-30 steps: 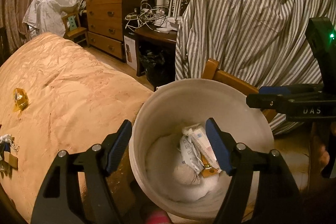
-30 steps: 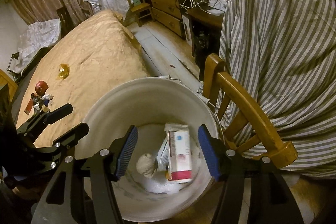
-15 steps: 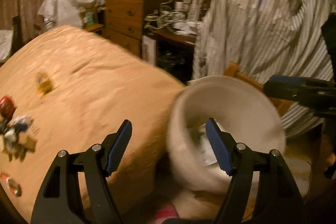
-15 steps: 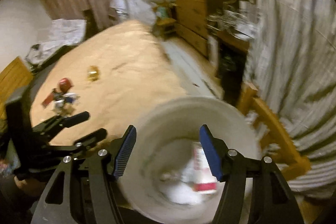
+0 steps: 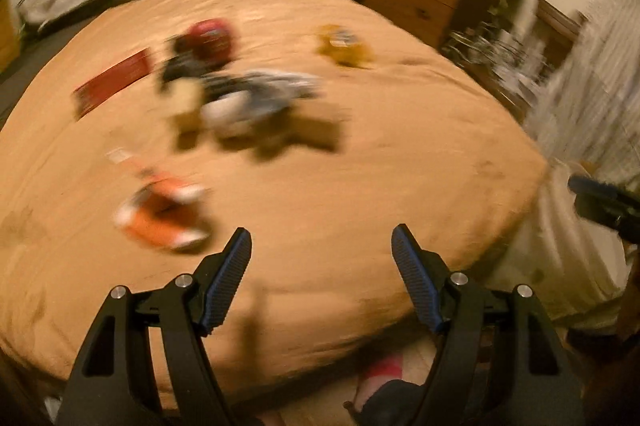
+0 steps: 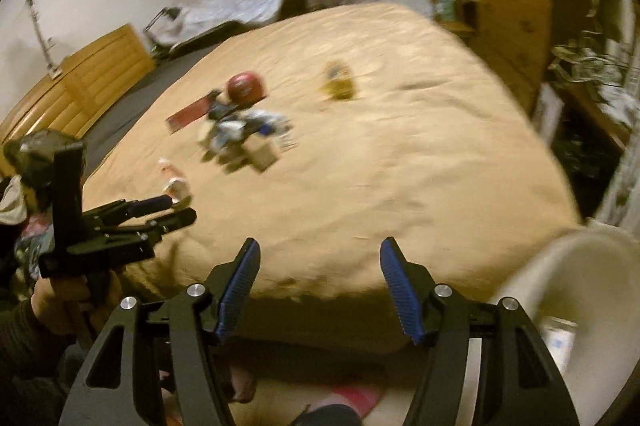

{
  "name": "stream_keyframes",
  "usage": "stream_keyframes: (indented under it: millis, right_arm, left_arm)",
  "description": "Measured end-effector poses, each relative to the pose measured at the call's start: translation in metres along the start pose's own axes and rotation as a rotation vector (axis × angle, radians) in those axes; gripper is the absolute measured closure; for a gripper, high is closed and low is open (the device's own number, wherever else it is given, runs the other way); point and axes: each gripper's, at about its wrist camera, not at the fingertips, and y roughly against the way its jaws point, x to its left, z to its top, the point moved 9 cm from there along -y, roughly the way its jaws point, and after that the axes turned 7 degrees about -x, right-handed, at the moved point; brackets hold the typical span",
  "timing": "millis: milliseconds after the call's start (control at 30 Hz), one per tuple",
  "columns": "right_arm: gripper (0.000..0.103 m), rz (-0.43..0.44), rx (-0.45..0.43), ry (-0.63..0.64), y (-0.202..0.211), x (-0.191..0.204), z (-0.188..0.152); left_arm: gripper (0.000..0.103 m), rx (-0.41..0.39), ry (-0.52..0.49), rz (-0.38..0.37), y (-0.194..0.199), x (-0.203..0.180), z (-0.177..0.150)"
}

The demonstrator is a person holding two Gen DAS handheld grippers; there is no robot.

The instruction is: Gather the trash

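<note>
Both the left gripper (image 5: 321,252) and the right gripper (image 6: 320,262) stand half open and empty above the bed (image 6: 400,154). One white bin (image 6: 580,306), at the right gripper's right, already holds some trash. Ahead, about five blurred pieces remain: orange wrapper (image 5: 160,214), red round thing (image 6: 245,88), red card (image 5: 114,82), yellow wrapper (image 6: 338,82), one mixed clump (image 6: 244,134).

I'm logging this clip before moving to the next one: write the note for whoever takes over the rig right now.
Left gripper: open, nothing between its fingers, over the near edge of the tan-covered bed.
Right gripper: open, empty, beside it.
White plastic bucket: on the floor at the bed's right corner, with at least one white carton already in it.
Left on the bed: orange wrapper nearest, round red lid-like piece, flat dark red strip, blurred pile of mixed scraps, yellow wrapper farthest.
Next: probably the orange wrapper, then the rest into the bucket.
</note>
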Motion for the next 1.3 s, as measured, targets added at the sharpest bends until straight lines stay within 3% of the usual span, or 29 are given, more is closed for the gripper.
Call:
stream_keyframes:
  millis: [200,400,667,867,933,1000,1233,1300]
  right_arm:
    - [0.052,0.151,0.059,0.062,-0.072,0.076,0.001]
    - [0.053,0.298,0.105,0.113,-0.131,0.15,0.001]
    - [0.053,0.371,0.132,0.121,-0.199,0.202,0.013]
    - [0.053,0.362,0.14,0.145,-0.237,0.212,0.02]
    - [0.061,0.353,0.141,0.159,-0.244,0.212,0.018]
    - [0.081,0.34,0.138,0.161,-0.247,0.21,0.016]
    - [0.083,0.241,0.074,0.058,-0.224,0.165,0.015]
    - [0.083,0.199,0.054,0.001,-0.214,0.145,0.013]
  left_arm:
    - [0.034,-0.039,0.11,0.079,0.018,0.084,0.007]
    - [0.034,-0.065,0.207,0.138,0.027,0.15,0.014]
    - [0.034,-0.054,0.197,0.132,0.006,0.179,0.036]
    - [0.034,-0.072,0.161,0.124,-0.011,0.175,0.069]
    - [0.034,-0.071,0.159,0.126,-0.016,0.175,0.075]
    - [0.034,-0.066,0.15,0.126,-0.022,0.173,0.077]
    - [0.033,-0.032,0.09,0.105,-0.049,0.155,0.073]
    - [0.028,-0.031,0.064,0.097,-0.057,0.145,0.072]
